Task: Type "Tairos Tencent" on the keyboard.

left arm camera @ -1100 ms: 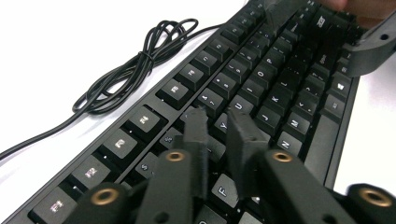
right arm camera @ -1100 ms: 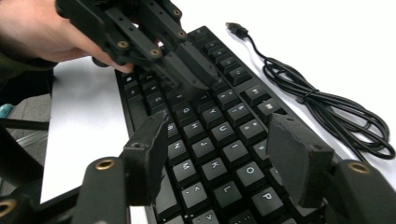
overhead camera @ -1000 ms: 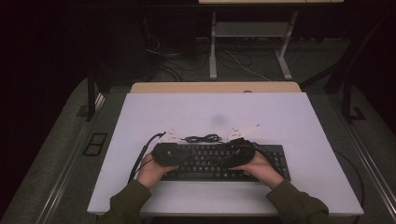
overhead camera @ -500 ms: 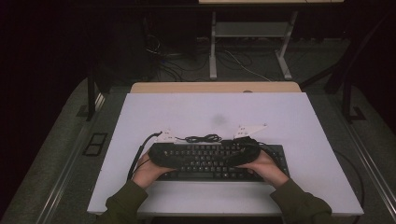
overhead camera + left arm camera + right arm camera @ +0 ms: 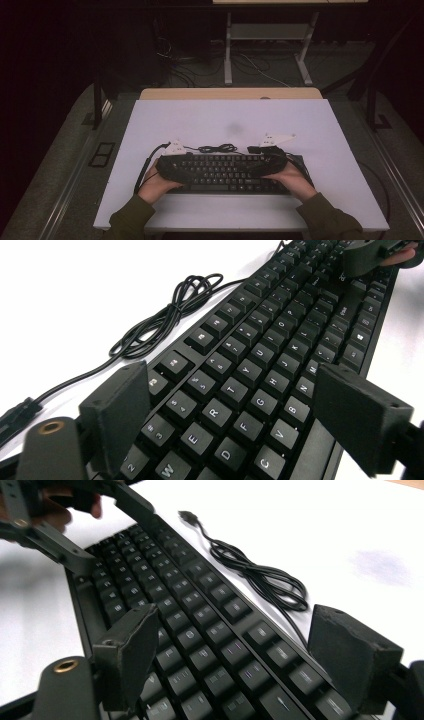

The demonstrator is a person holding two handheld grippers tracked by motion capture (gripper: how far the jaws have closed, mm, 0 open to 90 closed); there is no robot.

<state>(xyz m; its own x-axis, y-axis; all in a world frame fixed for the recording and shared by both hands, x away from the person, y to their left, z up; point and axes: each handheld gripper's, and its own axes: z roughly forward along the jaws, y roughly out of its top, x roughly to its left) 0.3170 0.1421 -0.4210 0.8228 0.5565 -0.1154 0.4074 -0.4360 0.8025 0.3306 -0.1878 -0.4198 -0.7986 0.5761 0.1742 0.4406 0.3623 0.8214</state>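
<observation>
While both hands sit at the near edge of the white table (image 5: 320, 125), the black keyboard (image 5: 225, 172) lies flat right in front of the person, long side running left to right, with its near edge close to the table's front edge. Its cable (image 5: 217, 148) is bunched in a loose tangle on the table just behind the top row of keys, and the plug end lies off toward the keyboard's left end.

Left gripper (image 5: 230, 415) is at the left end of the board, and its 2 jaws straddle the keys with a wide gap between them. The pads aren't pressing on anything: 1 hovers over the number row side, the other over the front edge near the bottom row. Those jaws have just been opening, with the keyboard's end between them but not pinched.

Right gripper (image 5: 235, 655) does the same thing at the right end. It's spread wide across the board, 1 pad over the near side and 1 out past the back edge by the cable, nothing clamped. Its jaws have just been opening too.

From the high view you can see the left hand (image 5: 155, 185) and right hand (image 5: 295, 180) curled around the gripper bodies, each topped by a grey 3-cornered plate.
</observation>
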